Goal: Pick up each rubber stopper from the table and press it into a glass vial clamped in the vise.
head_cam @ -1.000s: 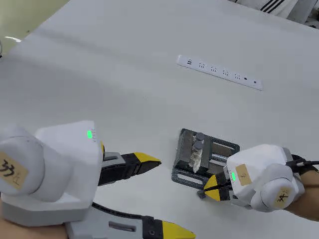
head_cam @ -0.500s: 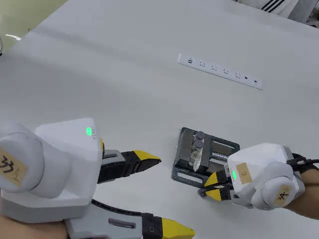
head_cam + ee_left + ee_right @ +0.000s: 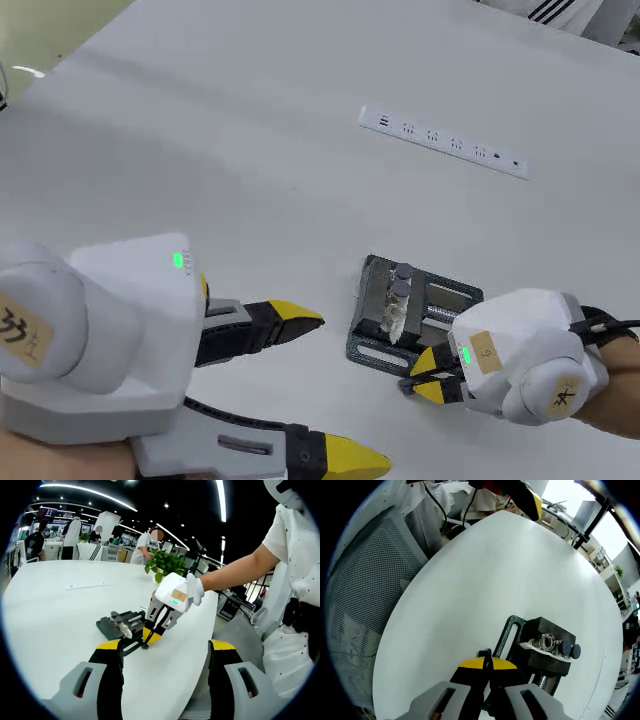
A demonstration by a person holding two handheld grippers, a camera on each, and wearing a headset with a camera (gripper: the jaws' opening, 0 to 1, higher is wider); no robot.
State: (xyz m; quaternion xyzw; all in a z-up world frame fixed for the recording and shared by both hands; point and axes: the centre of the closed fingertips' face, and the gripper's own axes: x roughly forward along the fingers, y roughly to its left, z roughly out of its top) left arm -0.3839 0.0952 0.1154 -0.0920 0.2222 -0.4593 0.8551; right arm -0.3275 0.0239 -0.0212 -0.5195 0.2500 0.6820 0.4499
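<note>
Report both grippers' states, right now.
Left gripper: open, jaws wide apart, holding nothing.
Right gripper: closed, pinching a small dark piece at its tips, likely a rubber stopper.

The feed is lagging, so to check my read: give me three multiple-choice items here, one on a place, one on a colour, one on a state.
1. Where does the power strip lie relative to the vise?
A) beyond it, farther away
B) between the grippers
C) under it

2. What colour are the right gripper's jaw tips?
A) red
B) yellow
C) green

3. How do the left gripper's jaws stand?
A) shut
B) clamped on the vise
C) wide open, empty

1 A: the head view shows it past the vise.
2 B: its own view shows yellow tips.
3 C: its own view shows a wide gap, nothing gripped.
</note>
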